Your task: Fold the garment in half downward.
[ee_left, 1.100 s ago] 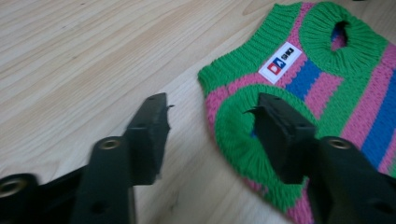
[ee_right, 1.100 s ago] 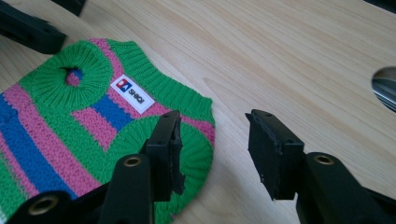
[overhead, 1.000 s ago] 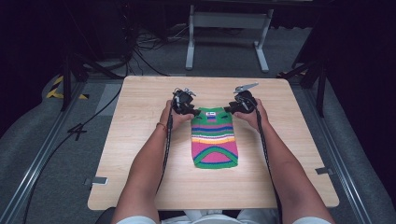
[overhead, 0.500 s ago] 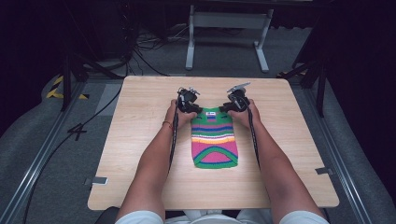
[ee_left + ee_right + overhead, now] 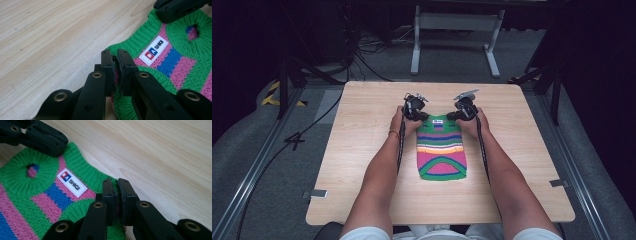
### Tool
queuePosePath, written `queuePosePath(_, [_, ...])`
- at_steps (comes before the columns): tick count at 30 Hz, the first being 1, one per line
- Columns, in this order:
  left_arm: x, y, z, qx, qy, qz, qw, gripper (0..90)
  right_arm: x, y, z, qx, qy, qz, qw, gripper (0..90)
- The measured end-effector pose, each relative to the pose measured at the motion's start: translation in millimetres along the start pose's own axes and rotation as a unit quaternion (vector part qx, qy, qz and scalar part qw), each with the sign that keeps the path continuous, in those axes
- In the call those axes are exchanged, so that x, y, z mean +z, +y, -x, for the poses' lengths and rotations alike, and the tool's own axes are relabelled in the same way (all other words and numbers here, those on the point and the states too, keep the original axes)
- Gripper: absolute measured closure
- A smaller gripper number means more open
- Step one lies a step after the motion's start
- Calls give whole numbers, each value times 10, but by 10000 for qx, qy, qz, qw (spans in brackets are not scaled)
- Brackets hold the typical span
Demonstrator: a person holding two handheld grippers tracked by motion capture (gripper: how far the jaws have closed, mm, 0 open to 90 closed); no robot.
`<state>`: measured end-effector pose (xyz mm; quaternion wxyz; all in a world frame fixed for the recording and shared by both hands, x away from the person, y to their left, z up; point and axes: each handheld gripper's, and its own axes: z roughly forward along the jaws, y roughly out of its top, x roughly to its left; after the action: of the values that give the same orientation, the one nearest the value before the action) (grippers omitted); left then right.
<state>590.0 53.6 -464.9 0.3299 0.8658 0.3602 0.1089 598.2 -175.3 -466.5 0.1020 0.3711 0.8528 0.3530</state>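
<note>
Label: white tag (image 5: 153, 50) on the striped knit sweater (image 5: 441, 148) reads "SHIQI" beside a red and a blue square.
Bench: pale wood bench (image 5: 362, 130) — grey floor, cables and a metal stand behind.
Sweater: flat at mid-bench, collar at the far end.
Left claw (image 5: 117, 55): just closing, now pinching the sweater's left shoulder edge.
Right claw (image 5: 117, 184): just closing too — clamped on the right shoulder edge.

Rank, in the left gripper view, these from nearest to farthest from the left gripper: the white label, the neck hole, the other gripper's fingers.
From the left gripper, shut on the sweater edge:
1. White label, just right on the knit.
2. Neck hole, farther up right.
3. Right gripper's fingers, at the top right corner.
</note>
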Motion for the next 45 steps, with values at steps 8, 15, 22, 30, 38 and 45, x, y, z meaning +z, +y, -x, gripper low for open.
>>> queuePosePath(8, [-207,133,54,172,136,341,9992,848,-213,127,-35,-149,4,450,9989,848])
queuePosePath(15, [-515,112,124,514,227,642,9964,846,-492,187,-165,-489,159,877,9948,848])
queuePosePath(22, [-540,155,177,674,337,556,9956,844,-619,173,-250,-751,142,945,9926,848])
queuePosePath(30, [-510,303,176,703,442,666,9943,845,-600,265,-169,-796,-28,999,9918,847])
queuePosePath(38, [-651,178,261,1022,290,853,9907,841,-784,212,-201,-900,229,1257,9877,845])
queuePosePath(45, [-746,-9,452,1316,90,876,9874,843,-871,-7,-456,-1351,519,1095,9834,845])
